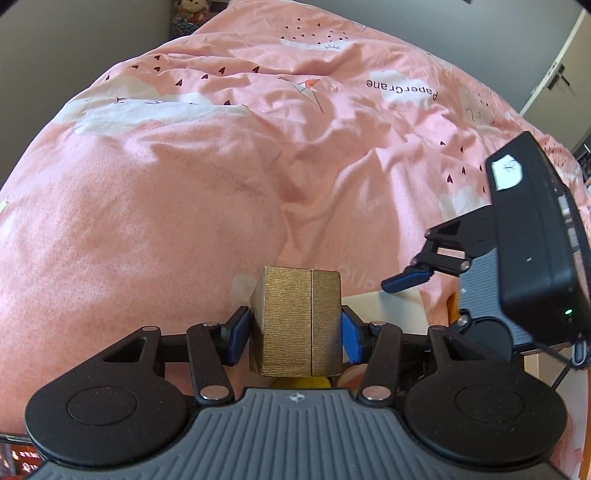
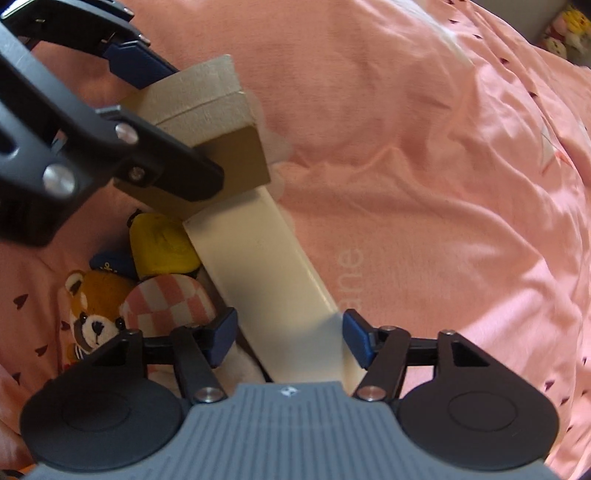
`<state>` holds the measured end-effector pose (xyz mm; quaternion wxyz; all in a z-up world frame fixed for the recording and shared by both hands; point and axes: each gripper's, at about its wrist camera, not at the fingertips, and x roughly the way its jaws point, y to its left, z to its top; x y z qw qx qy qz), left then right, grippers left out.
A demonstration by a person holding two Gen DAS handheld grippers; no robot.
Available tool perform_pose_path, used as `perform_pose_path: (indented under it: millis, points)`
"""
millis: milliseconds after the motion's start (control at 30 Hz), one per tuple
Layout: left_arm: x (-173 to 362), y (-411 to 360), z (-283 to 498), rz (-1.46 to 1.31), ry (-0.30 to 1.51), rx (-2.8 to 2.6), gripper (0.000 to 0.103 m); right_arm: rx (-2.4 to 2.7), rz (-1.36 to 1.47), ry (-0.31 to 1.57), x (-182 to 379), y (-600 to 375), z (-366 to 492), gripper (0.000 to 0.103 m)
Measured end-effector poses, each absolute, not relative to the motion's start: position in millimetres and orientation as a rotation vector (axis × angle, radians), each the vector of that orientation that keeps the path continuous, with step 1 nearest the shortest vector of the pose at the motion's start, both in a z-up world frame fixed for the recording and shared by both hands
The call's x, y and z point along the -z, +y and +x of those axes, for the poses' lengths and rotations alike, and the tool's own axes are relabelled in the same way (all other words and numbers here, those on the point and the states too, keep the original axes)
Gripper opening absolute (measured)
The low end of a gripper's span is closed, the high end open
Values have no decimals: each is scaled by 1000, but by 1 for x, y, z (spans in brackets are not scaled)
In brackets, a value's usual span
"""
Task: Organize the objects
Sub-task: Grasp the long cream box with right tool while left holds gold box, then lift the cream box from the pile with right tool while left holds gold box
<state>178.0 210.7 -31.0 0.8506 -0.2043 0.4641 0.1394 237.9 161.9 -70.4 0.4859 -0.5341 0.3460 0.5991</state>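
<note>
A gold box (image 1: 299,321) sits upright between the blue pads of my left gripper (image 1: 293,334), which is shut on its two sides. The right wrist view shows that same box (image 2: 236,158) at the upper left, still in the left gripper (image 2: 166,122), hanging over a long cream wall (image 2: 273,280). My right gripper (image 2: 288,339) is open and straddles the near end of this wall, with a gap at the left pad. From the left wrist view, the right gripper (image 1: 406,277) pokes in from the right, just past the gold box.
A pink printed duvet (image 1: 221,184) fills both views. Left of the cream wall lie a yellow toy (image 2: 162,243), a bear plush (image 2: 92,314) and a pink checked piece (image 2: 170,302). More plush toys (image 2: 565,29) sit far off by the wall.
</note>
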Motion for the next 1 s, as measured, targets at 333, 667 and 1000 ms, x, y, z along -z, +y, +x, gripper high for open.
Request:
perform_pose_path:
  millis: [333,667,1000]
  points:
    - [40,211,172,-475,933,-341,58,-1490,-1238,986,83,179,256,73]
    - [39,186,159,-422,917,-413,57,-1445,-1368,836,51,152,229,31]
    - [44,180,153,-402,943,-443,52,-1444,-1413,811,46,148,218,29]
